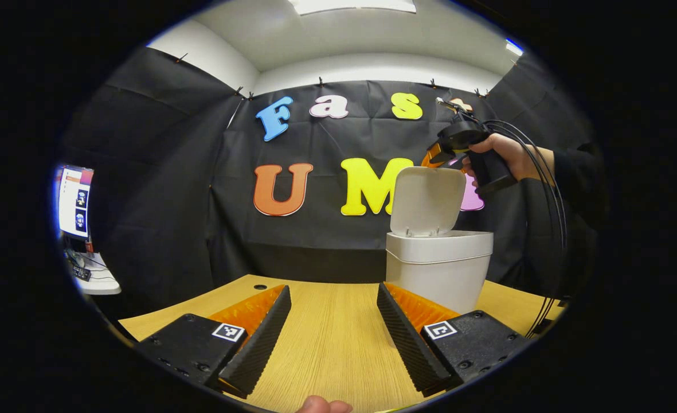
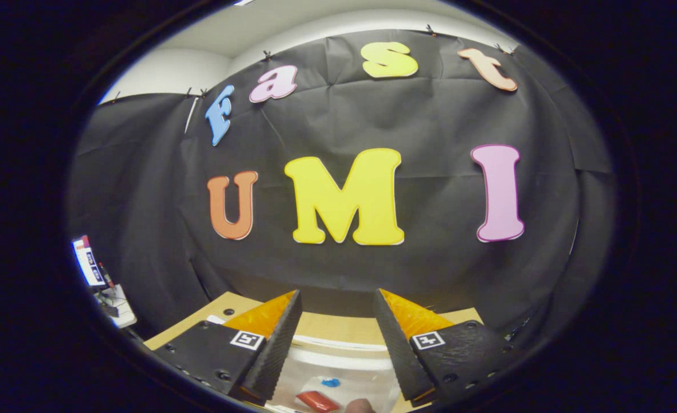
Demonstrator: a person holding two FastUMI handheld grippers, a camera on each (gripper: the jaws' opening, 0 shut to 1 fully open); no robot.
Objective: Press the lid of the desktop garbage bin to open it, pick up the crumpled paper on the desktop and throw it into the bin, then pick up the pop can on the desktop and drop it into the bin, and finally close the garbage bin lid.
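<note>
The white garbage bin [image 1: 438, 267] stands on the far right of the wooden counter [image 1: 327, 338] with its lid [image 1: 427, 201] raised upright, and in the right gripper view its open mouth [image 2: 338, 367] lies directly beneath the right gripper [image 2: 335, 344], a red piece and a blue scrap visible inside. The right gripper's fingers are apart with nothing between them, so the drop looks finished and closing seems next: the hand [image 1: 507, 155] should push the lid gently forward and down until it latches. The left gripper [image 1: 335, 332] hovers low over bare counter, fingers apart and empty, well placed to steady the bin.
</note>
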